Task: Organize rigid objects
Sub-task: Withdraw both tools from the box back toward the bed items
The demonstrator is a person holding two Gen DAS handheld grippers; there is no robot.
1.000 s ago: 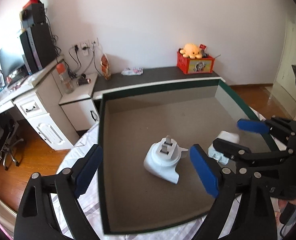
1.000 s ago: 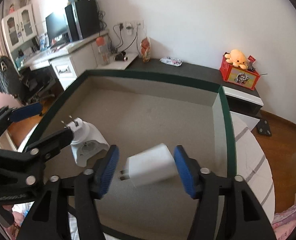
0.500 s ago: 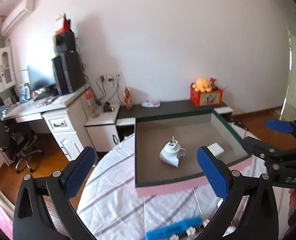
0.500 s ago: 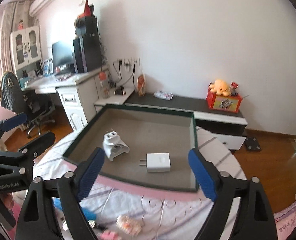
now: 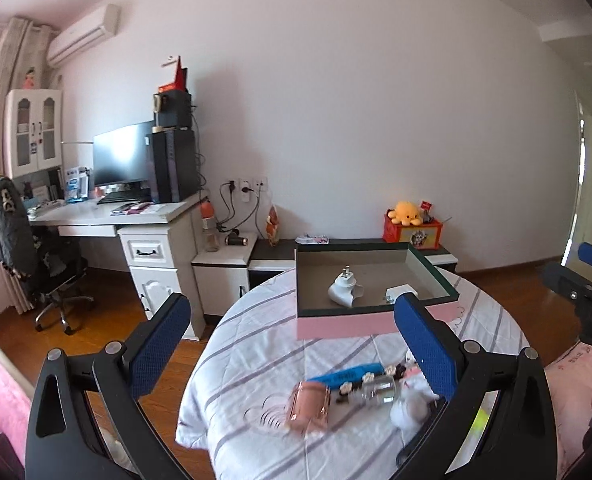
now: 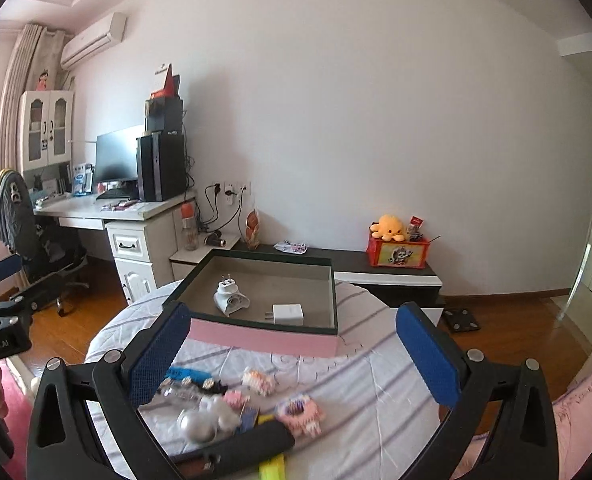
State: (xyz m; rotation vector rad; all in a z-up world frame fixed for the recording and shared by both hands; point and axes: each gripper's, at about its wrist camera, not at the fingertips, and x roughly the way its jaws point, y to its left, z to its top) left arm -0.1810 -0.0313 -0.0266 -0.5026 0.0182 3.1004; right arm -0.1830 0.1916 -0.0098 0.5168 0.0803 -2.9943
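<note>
A pink box with a green rim (image 5: pixel 338 326) (image 6: pixel 264 338) stands at the far side of the round table. In it lie a white round plug adapter (image 5: pixel 343 290) (image 6: pixel 230 300) and a white square charger (image 5: pixel 401 292) (image 6: pixel 288 314). Near me on the table lie a pink case (image 5: pixel 310 404), a blue tube (image 5: pixel 350 376) (image 6: pixel 186 374), a clear bottle (image 5: pixel 380 388), a silver ball (image 6: pixel 198 426) and pink fuzzy items (image 6: pixel 298 410). My left gripper (image 5: pixel 292 344) and right gripper (image 6: pixel 292 350) are both open, empty, and held high, back from the box.
The round table has a striped white cloth (image 5: pixel 256 364). Behind it stand a low dark cabinet (image 6: pixel 376 266) with a red box and orange plush (image 6: pixel 396 240), and a desk with a monitor (image 5: pixel 124 160) and chair (image 5: pixel 24 248) at left. A black item (image 6: pixel 232 446) lies at the near edge.
The right gripper let go of the white charger, which now lies in the box. Both grippers opened wide and drew up and back from the box, so the near table items show.
</note>
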